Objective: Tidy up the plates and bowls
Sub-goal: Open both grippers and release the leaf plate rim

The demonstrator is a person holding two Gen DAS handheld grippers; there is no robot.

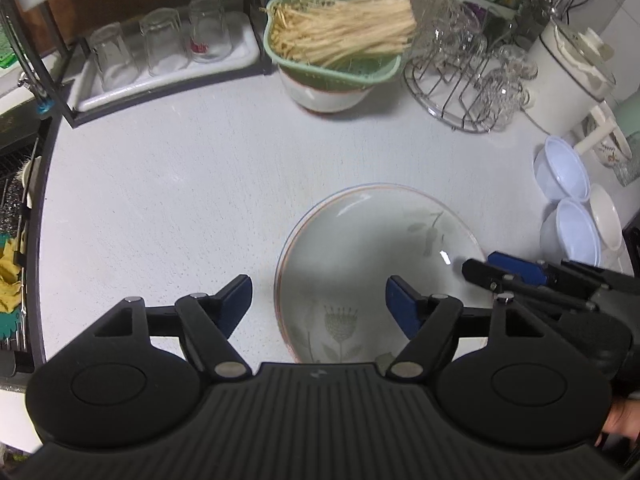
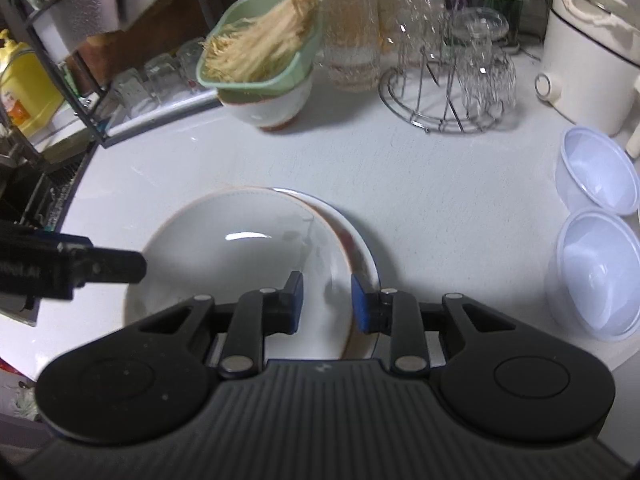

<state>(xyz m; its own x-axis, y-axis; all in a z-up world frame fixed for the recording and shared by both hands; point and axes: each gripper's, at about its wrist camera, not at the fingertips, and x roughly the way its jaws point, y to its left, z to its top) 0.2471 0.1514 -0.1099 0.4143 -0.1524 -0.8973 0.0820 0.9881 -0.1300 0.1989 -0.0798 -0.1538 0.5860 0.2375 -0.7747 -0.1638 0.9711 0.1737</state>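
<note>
A pale floral plate (image 1: 372,264) with a brown rim lies on the white counter (image 1: 180,184). In the right wrist view this plate (image 2: 236,248) lies on a second plate (image 2: 360,248) with a blue rim. My left gripper (image 1: 319,304) is open above the plate's left edge, holding nothing. My right gripper (image 2: 327,300) is partly open with its jaws on either side of the top plate's right rim; I cannot tell if they touch it. It shows at the plate's right side in the left wrist view (image 1: 486,268). Two bluish plastic bowls (image 2: 596,168) (image 2: 596,272) and a white bowl (image 1: 606,220) sit at the right.
At the back stand a green colander of noodles (image 1: 332,36) on a ceramic bowl (image 1: 324,96), a tray of upturned glasses (image 1: 160,48), a wire rack with glasses (image 2: 452,80) and a white cooker (image 2: 588,52). A sink (image 1: 16,208) borders the counter's left edge.
</note>
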